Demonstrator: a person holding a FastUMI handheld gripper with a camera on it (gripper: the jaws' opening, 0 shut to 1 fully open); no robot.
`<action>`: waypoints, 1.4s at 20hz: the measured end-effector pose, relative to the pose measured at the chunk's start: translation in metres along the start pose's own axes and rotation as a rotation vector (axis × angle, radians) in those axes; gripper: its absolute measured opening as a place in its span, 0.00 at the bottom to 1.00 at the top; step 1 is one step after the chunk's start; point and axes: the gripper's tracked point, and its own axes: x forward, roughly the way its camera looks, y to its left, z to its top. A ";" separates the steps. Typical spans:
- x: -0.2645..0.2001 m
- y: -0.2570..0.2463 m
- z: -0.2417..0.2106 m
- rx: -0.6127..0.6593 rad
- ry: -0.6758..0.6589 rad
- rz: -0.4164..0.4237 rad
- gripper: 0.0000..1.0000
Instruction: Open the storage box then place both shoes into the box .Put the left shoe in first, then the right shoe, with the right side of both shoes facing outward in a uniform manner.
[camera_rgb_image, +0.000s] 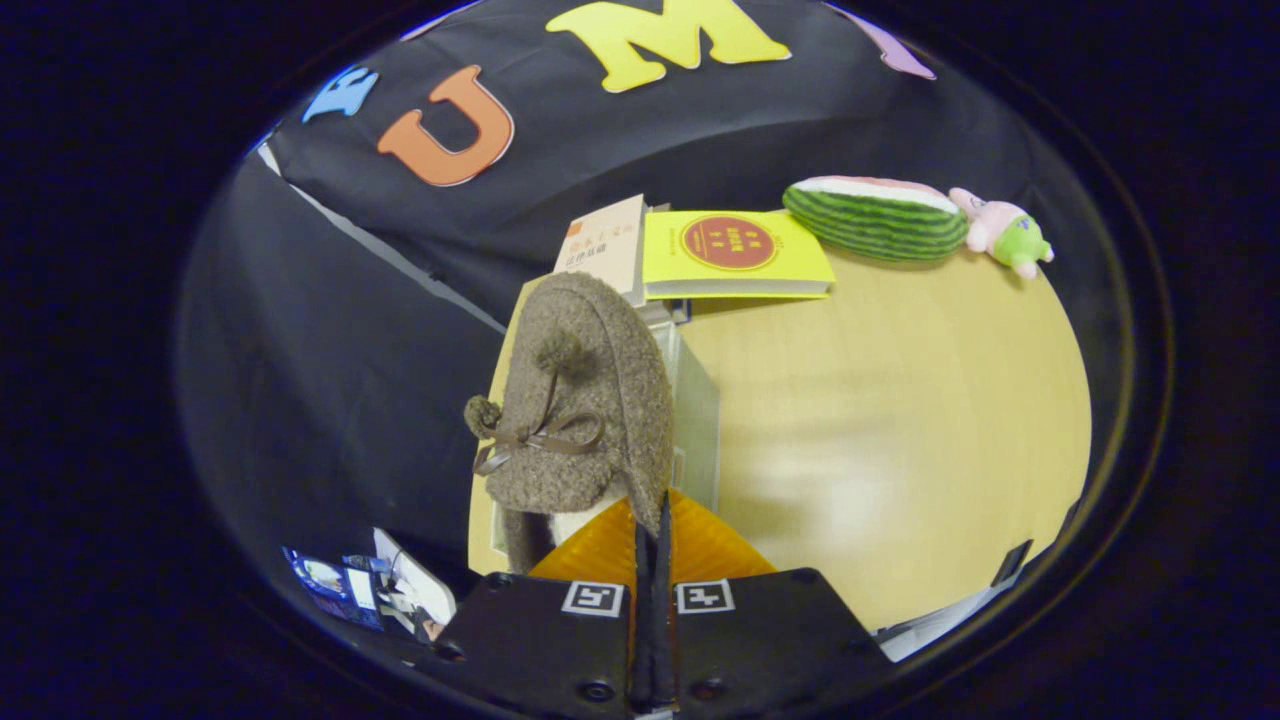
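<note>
Gripper fingers stood pressed together at six o'clock, with no gap showing between them, and they pinched the back edge of a fuzzy brown shoe. That shoe hung from the fingertips and reached toward twelve o'clock ahead of them, its upper turned to the camera, with a thin brown bow and two small pompoms on the front. Whether the sole touched anything could not be told.

Just behind the shoe, at about one o'clock from the fingertips, rose the pale, see-through storage box, partly hidden by the shoe; whether its door was open could not be made out. The box stood on a light wooden table that spread toward three o'clock.

Beyond the box at twelve o'clock lay a yellow book with a red round mark, and a paler book leaned just beside it at eleven o'clock. Farther round, at about one to two o'clock near the table's far rim, lay a watermelon-slice plush, and a small pink and green plush toy was just beside it.
</note>
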 end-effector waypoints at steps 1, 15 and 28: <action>0.008 0.007 -0.002 0.000 0.000 0.002 0.06; 0.032 -0.009 0.009 -0.035 -0.204 -0.082 0.63; -0.107 0.003 0.028 -0.273 -0.634 -0.144 0.99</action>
